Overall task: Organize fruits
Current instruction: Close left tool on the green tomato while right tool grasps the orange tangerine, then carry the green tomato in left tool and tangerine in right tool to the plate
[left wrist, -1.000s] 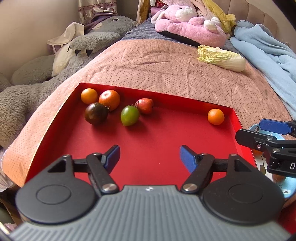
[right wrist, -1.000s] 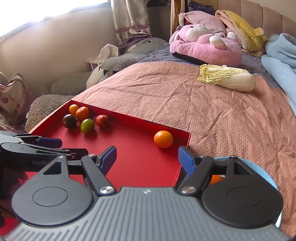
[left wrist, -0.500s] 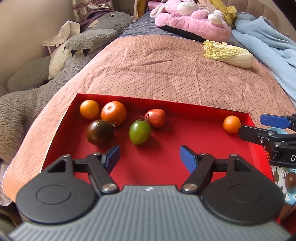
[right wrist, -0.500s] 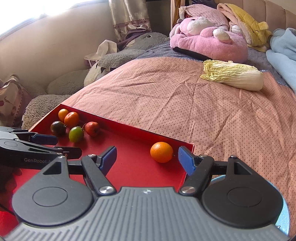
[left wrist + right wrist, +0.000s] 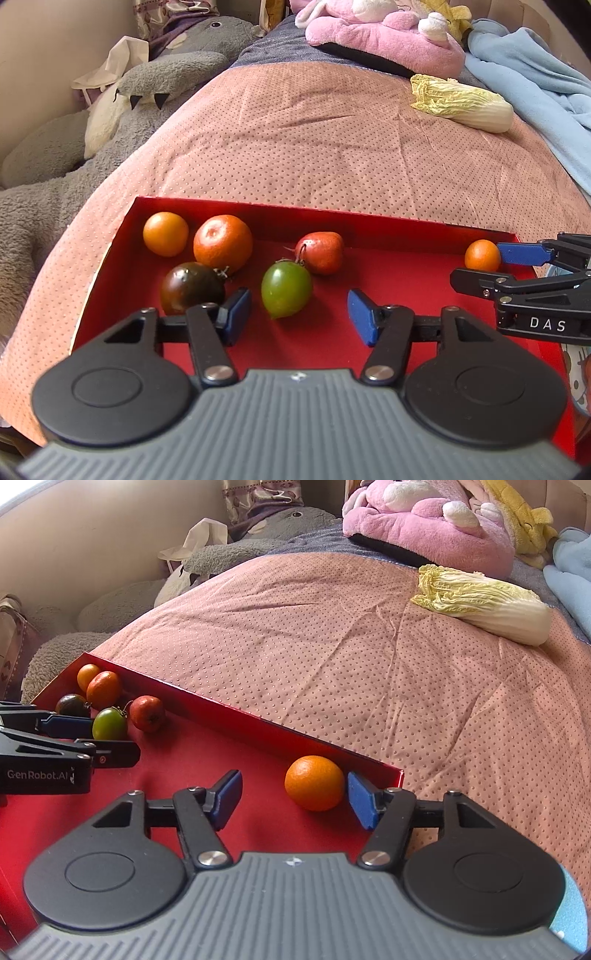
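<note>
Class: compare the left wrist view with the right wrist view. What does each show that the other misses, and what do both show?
Only left wrist: the right tool reaching at the lone orange, and "DAS" lettering.
Only right wrist: the left tool beside the green tomato, and "GenRobot.AI" lettering.
Both: the red tray, six fruits, cabbage, pink plush, grey plush.

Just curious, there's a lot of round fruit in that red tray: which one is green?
The green tomato, in the left cluster, just ahead of the left gripper. Its neighbours are orange, red or nearly black, and the lone orange sits apart.
</note>
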